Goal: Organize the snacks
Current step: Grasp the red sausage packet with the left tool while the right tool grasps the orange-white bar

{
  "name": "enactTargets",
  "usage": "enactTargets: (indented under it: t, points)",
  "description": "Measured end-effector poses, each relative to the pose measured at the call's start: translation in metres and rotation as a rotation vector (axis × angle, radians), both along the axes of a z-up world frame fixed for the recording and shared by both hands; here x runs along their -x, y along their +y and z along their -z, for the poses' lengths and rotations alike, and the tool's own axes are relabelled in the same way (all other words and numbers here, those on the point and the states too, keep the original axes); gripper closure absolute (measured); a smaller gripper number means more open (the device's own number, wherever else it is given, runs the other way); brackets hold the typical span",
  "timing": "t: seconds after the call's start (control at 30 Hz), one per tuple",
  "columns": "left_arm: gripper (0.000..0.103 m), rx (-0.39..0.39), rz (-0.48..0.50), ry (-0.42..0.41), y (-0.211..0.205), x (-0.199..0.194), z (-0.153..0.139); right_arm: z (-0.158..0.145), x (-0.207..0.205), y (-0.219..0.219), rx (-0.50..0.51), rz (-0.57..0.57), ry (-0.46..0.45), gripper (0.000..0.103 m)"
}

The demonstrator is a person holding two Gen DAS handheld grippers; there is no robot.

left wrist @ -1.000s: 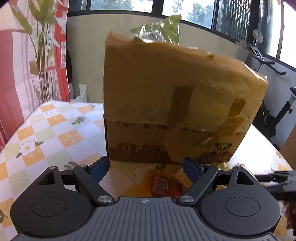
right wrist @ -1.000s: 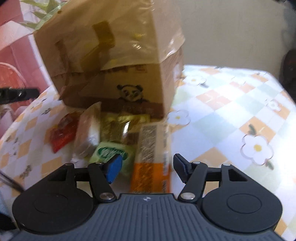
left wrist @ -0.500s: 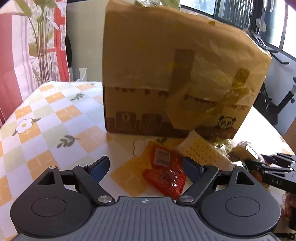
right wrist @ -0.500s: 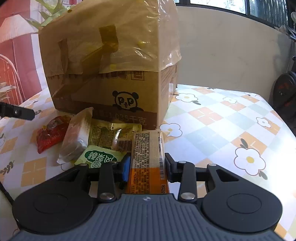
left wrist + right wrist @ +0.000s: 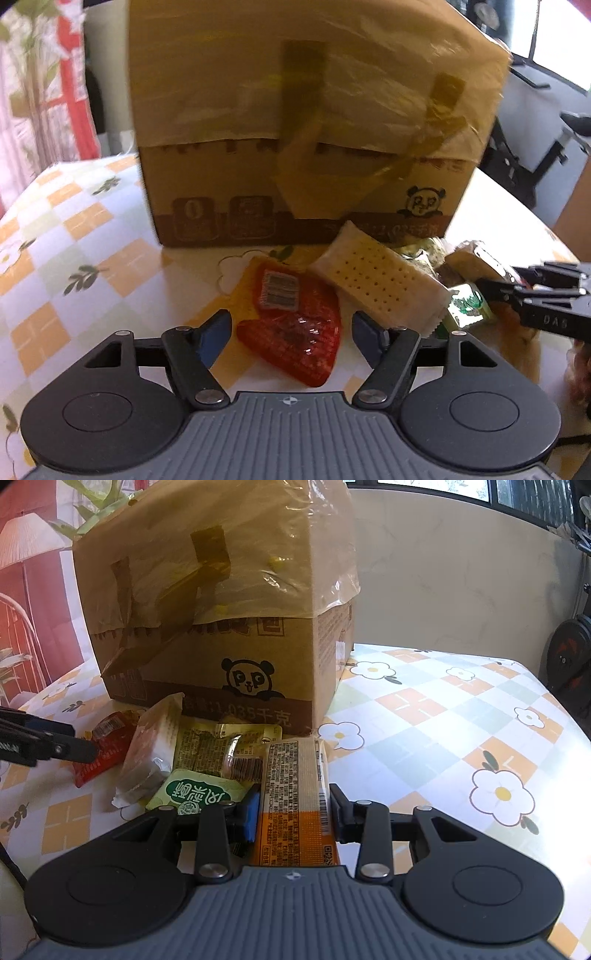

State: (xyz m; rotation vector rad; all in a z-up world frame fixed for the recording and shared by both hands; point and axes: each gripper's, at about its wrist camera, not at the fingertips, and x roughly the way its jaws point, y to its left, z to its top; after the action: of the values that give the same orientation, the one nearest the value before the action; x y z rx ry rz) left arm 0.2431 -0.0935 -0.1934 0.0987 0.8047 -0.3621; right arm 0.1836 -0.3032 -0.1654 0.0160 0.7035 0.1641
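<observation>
Snacks: a small heap of wrapped packets lies on the table [image 5: 461,716], touching the front foot of the box [image 5: 221,602].
Red pack [image 5: 295,325]: at 12 o'clock from my left claw [image 5: 290,330], flat on the cloth, between the two pads.
Left claw: jaws are closing around the red pack; I judge the pads not yet pressing, a gap shows on each side.
Orange bar [image 5: 295,801]: long packet pointing at 12 o'clock in the right wrist view, its near end between the pads.
Right claw [image 5: 293,810]: clamped on the orange bar, both pads pressed against its sides.
Cracker pack [image 5: 376,284]: at 1 o'clock from the left claw, leaning over the red pack's far edge.
Green pack [image 5: 199,790]: at 10 o'clock from the right claw, lying partly under the others.
Handling, red pack: I judge it light, soft and crinkly; the glossy film looks slippery. I'd pinch across the wide body, not the thin sealed edge.
Handling, orange bar: light, fairly stiff along its length; the grip across its narrow width suits it, though a hard squeeze may crush the contents.
Handling, cracker pack: probably brittle inside; hold by the long sides, gently.
Risk: lifting the red pack may drag the cracker pack resting on it.
</observation>
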Motion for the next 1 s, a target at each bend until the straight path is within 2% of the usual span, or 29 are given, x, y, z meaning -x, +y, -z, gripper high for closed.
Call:
enactTargets:
  t: [0.13,0.27,0.4,0.47,0.53,0.73,1.0]
  points:
    - [0.028,-0.076,0.023,-0.024,-0.009,-0.004,0.008,0.0,0.0,0.0,-0.005,0.001,0.0,0.064]
    - [0.027,-0.112,0.04,-0.027,-0.011,-0.008,0.015,0.0,0.0,0.0,-0.007,0.002,0.0,0.064]
    - [0.027,-0.141,0.064,-0.068,-0.013,-0.005,0.017,0.001,0.0,-0.001,-0.013,0.002,0.0,0.064]
    - [0.029,-0.134,0.067,-0.065,-0.012,-0.006,0.017,0.0,0.001,0.0,-0.014,0.003,-0.001,0.064]
    - [0.041,-0.1,0.08,-0.053,-0.009,-0.005,0.016,0.0,0.001,-0.001,-0.014,0.003,-0.001,0.064]
    - [0.057,-0.069,0.111,-0.04,-0.006,0.003,0.015,0.0,0.001,0.0,-0.015,0.003,-0.001,0.064]
    - [0.061,-0.014,0.104,-0.036,0.01,0.01,0.003,0.001,0.001,-0.001,-0.016,0.002,-0.001,0.064]
